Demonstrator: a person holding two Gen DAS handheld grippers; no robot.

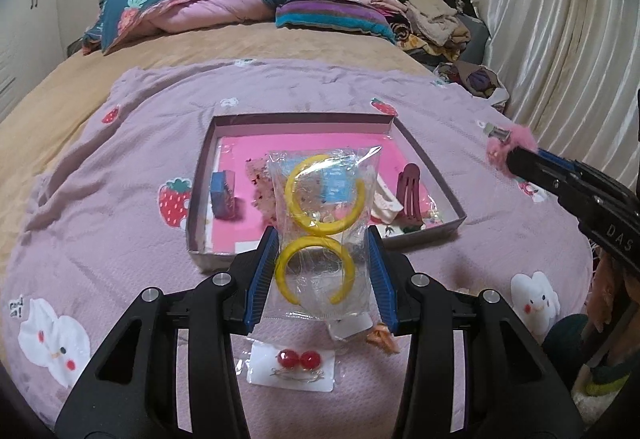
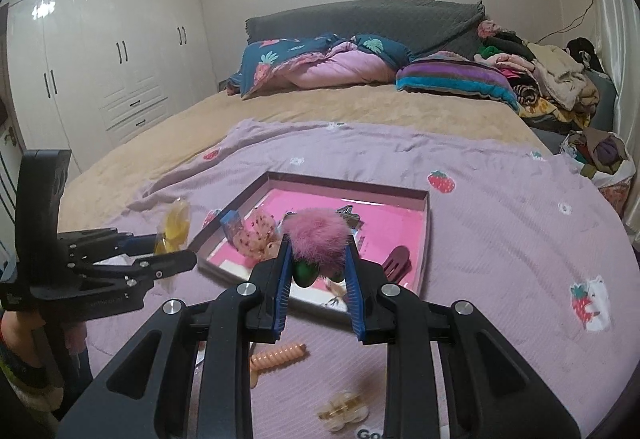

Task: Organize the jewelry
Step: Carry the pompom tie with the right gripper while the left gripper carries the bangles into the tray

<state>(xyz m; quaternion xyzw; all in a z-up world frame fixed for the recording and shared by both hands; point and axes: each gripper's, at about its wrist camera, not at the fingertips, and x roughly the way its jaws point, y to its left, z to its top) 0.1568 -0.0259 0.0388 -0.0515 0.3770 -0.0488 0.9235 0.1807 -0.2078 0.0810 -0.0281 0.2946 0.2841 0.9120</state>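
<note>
Left claw (image 1: 323,239) clamped on bag of yellow hoops (image 1: 322,235), long axis pointing straight over near rim of box (image 1: 200,199); right claw (image 2: 318,259) gripping pink pompom clip (image 2: 318,237), equally near that rim.

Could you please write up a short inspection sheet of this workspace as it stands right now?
Surface: lilac blanket with strawberry prints, spread over a tan bed cover.
Job's things: shallow box with pink floor holds a blue item, a maroon hair clip and small pieces; earring card, orange spiral tie and cream claw clip lie loose on the blanket.
Clutter: clothes pile by the headboard.
Grippers: left gripper shut on a clear bag of yellow hoops; right gripper shut on a pink fluffy clip.
Cables: one wire on the wall.
Surroundings: white wardrobe, curtain.
</note>
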